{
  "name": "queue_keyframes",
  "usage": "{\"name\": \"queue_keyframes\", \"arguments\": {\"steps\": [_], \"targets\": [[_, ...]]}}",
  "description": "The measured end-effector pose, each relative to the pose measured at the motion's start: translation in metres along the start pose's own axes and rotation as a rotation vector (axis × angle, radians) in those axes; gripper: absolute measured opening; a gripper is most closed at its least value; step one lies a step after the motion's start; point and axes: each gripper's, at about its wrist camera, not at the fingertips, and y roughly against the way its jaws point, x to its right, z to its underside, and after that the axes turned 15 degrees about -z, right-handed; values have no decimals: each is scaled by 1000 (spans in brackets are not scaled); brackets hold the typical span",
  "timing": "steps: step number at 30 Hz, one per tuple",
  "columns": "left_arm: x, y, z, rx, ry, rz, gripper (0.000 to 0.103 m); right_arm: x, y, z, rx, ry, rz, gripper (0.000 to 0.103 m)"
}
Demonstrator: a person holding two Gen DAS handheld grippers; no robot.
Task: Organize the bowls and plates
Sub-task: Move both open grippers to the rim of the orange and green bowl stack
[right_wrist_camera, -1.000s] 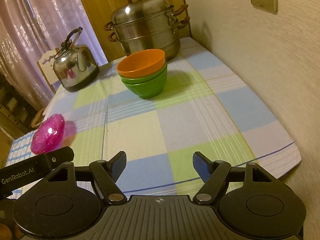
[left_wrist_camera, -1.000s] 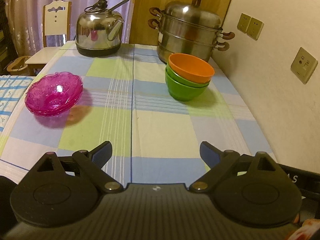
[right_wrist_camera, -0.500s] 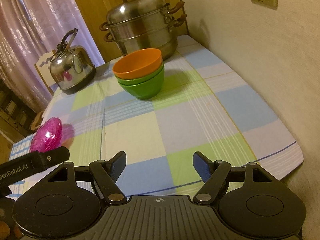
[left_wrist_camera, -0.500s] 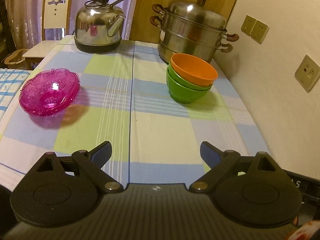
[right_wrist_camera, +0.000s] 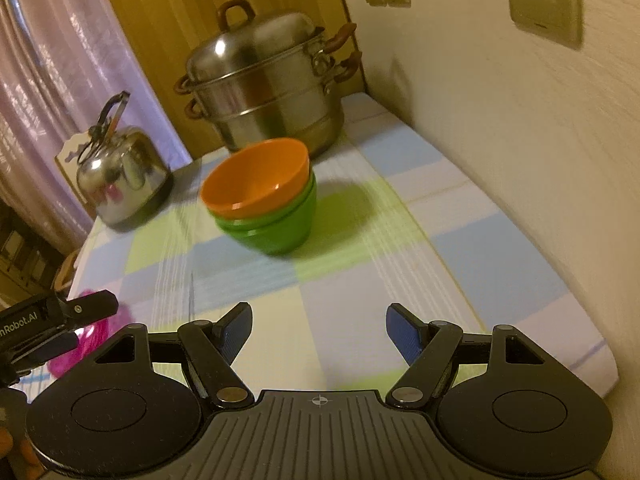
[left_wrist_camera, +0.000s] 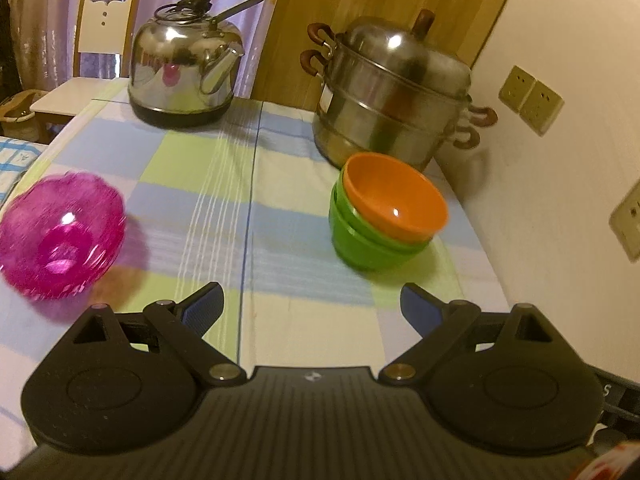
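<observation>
An orange bowl (left_wrist_camera: 394, 198) sits nested in stacked green bowls (left_wrist_camera: 366, 246) on the checked tablecloth, right of centre; the stack also shows in the right wrist view, orange bowl (right_wrist_camera: 256, 184) on green bowls (right_wrist_camera: 276, 228). A pink glass bowl (left_wrist_camera: 60, 234) stands at the left, partly hidden in the right wrist view (right_wrist_camera: 86, 344). My left gripper (left_wrist_camera: 312, 300) is open and empty, between the pink bowl and the stack, short of both. My right gripper (right_wrist_camera: 319, 326) is open and empty, in front of the stack.
A steel kettle (left_wrist_camera: 186, 68) and a steel steamer pot (left_wrist_camera: 390, 94) stand at the back of the table. A wall with sockets (left_wrist_camera: 530, 98) runs along the right edge. A chair (left_wrist_camera: 102, 28) stands beyond the far left corner.
Both grippers have moved forward over the table toward the bowls, which now look larger and nearer. Both stay open. The bowls have not moved.
</observation>
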Motion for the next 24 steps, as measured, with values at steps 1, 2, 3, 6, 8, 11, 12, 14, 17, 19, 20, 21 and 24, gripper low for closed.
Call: {"name": "queue_keyframes", "arguments": {"steps": [1,2,3,6,8,11,12,14,17,19,20,21,24], "targets": [[2,-6,-6,-2,3,6,94,2,-6,-7,2,-3,-1,74],[5,-13,-13,-5,7,11,94,3,-11,-13,5,-5,-1,74],[7,-20,-18,-6,11,13,94,5,-16,-19,8,-6,1,74],[15,-40,-33,-15,16,17,94,9,-33,-37,20,-12,-3,74],[21,-55,-44,-22,16,19,94,11,-45,-49,27,-18,-7,74],[30,-77,-58,-34,14,19,94,16,-64,-64,33,-25,-10,74],[32,-84,-62,-44,19,23,94,18,-70,-68,36,-30,-12,74],[36,-101,-71,-64,32,32,94,22,-83,-78,41,-50,-20,74],[41,-122,-81,-88,51,43,94,31,-102,-90,38,-92,-32,74],[45,-135,-85,-107,63,58,94,36,-113,-95,35,-114,-29,74],[47,-141,-87,-113,64,65,94,39,-120,-98,35,-129,-30,74],[49,-146,-88,-118,64,69,94,42,-125,-100,37,-143,-29,74],[55,-165,-90,-146,60,84,91,47,-141,-103,41,-161,-20,74]]}}
